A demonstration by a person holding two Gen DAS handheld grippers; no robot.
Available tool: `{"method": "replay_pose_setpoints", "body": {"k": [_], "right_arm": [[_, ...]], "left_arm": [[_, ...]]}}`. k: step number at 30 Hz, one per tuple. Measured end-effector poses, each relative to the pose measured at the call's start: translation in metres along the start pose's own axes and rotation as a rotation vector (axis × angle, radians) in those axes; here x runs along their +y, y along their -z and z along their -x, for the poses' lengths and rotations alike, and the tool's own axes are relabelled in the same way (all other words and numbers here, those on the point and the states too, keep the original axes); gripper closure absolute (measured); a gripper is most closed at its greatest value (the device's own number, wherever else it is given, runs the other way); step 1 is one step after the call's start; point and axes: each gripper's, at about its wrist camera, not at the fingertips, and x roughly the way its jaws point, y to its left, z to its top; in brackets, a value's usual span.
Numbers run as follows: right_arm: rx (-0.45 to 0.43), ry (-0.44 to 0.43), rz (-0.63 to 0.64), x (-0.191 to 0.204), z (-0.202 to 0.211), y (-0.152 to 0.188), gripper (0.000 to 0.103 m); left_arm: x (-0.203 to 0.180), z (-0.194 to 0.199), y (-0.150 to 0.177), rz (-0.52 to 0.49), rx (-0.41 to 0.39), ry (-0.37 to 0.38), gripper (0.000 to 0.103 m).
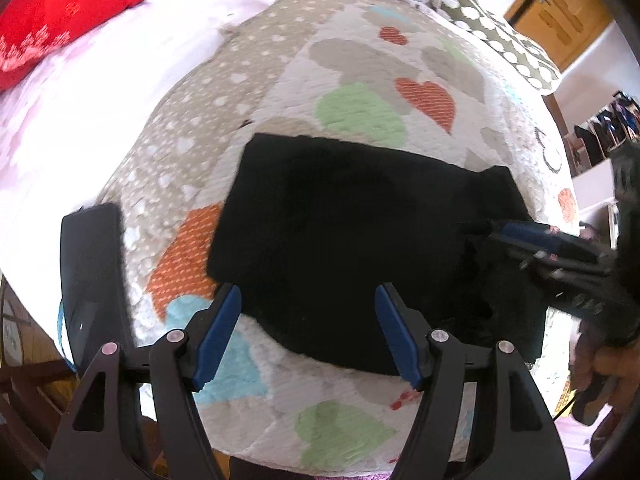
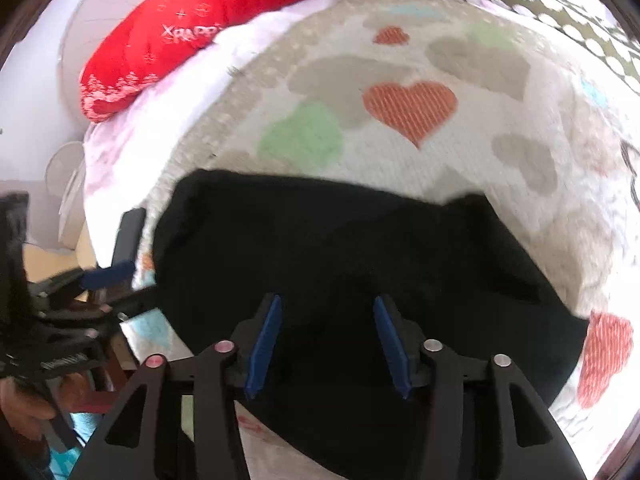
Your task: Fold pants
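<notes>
Black pants [image 1: 360,240] lie folded in a flat block on the heart blanket [image 1: 360,108] on the bed.

Both grippers have their blue pads wide apart and hold nothing. The left gripper [image 1: 308,336] hangs over the near edge of the pants; the right gripper [image 2: 326,344] hangs over their right part. A dark phone [image 1: 92,264] lies just beside them. If a pad snags the soft cloth, I think the top layer could slide and spoil the fold.

The red pillow [image 2: 192,36] bears white lettering reading "HAPP", the rest cut off.
</notes>
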Motion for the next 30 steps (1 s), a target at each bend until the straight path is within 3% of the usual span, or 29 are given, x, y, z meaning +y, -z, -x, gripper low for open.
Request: {"method": "replay_pose_setpoints", "body": {"k": [6,13,23,30], "right_arm": [[-0.014,-0.018,0.155,0.039,-0.006,-0.031,0.034],[0.014,-0.023,0.302,0.075,-0.032,-0.064,0.027],[0.093,-0.044,0.419,0.106,-0.077,-0.09,0.027],[0.154,-0.056,0.454,0.116,-0.106,-0.093,0.026]], "left_arm": [[0.016,0.004,0.007,0.062,-0.002,0.007,0.034],[0.039,0.002,0.028,0.213,-0.007,0.104,0.03],[0.053,-0.021,0.037,0.309,-0.007,0.133,0.03],[0.048,-0.037,0.032,0.298,0.003,0.121,0.03]]}}
